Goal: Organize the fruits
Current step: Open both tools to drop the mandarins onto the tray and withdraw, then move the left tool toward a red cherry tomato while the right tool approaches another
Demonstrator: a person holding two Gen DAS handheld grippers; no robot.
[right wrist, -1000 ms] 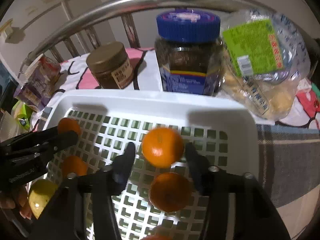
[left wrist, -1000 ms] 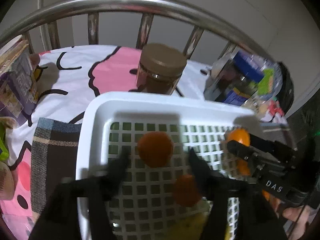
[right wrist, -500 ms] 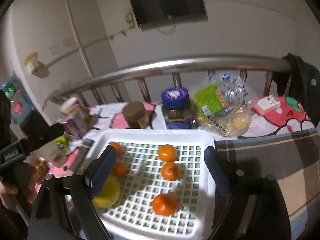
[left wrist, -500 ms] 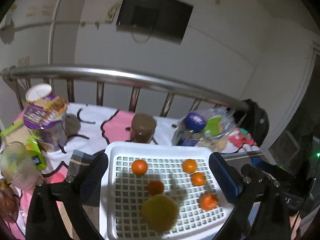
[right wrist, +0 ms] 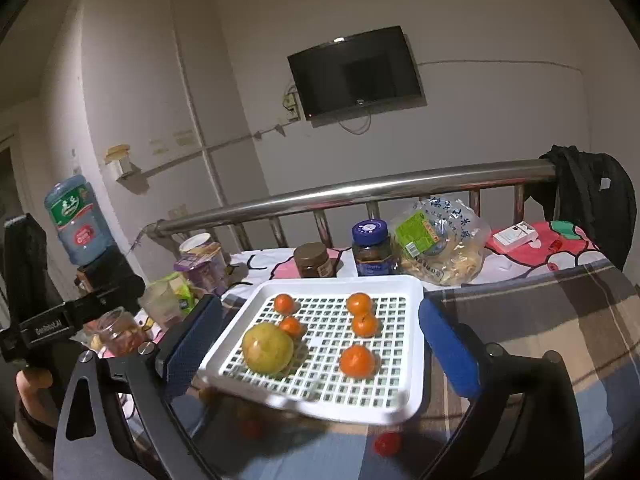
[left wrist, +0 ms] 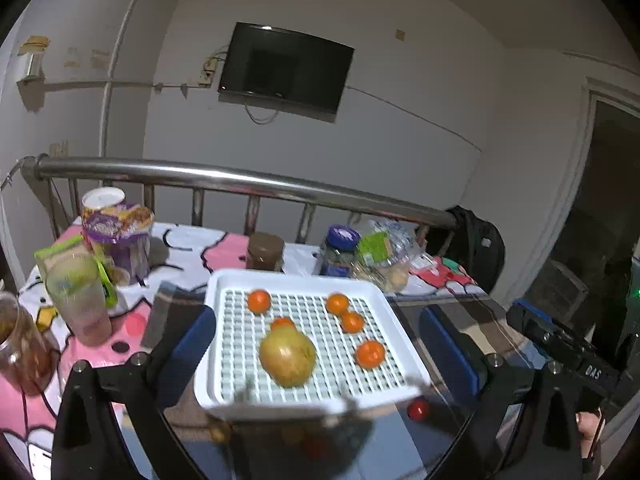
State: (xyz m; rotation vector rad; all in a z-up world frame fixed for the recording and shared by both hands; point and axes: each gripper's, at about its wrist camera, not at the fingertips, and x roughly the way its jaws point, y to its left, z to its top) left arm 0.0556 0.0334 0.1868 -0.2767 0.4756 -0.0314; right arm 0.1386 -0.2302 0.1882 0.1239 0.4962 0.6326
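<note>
1. Far left on my right wrist view: a water bottle (right wrist: 78, 220) stands by the wall, with the left gripper's body in front of it.
2. Left of the tray: a clear cup (left wrist: 78, 300) and a purple-wrapped tub (left wrist: 116, 228) sit on the pink-and-white cloth (left wrist: 188, 240).
3. My left gripper (left wrist: 318, 340) hangs above the table, its blue-padded fingers (left wrist: 186, 344) spread wide, holding nothing.
4. Centre: the white lattice tray (left wrist: 224, 284) lies on the table. In it, a large yellow-green fruit (left wrist: 287, 356) sits at the near left, touching a small orange (left wrist: 282, 323) behind it.
5. Four more oranges lie in the tray: one at the far left (left wrist: 258, 300), two touching at the far right (left wrist: 337, 303), one at the near right (left wrist: 370, 353).
6. Behind the tray: a brown-lidded jar (right wrist: 314, 258), a blue-lidded jar (right wrist: 371, 246) and a clear food bag (right wrist: 440, 240).
7. My right gripper (right wrist: 320, 346) is likewise wide open and empty, well above the tray.
8. A small red fruit (right wrist: 387, 443) lies on the table just before the tray.
</note>
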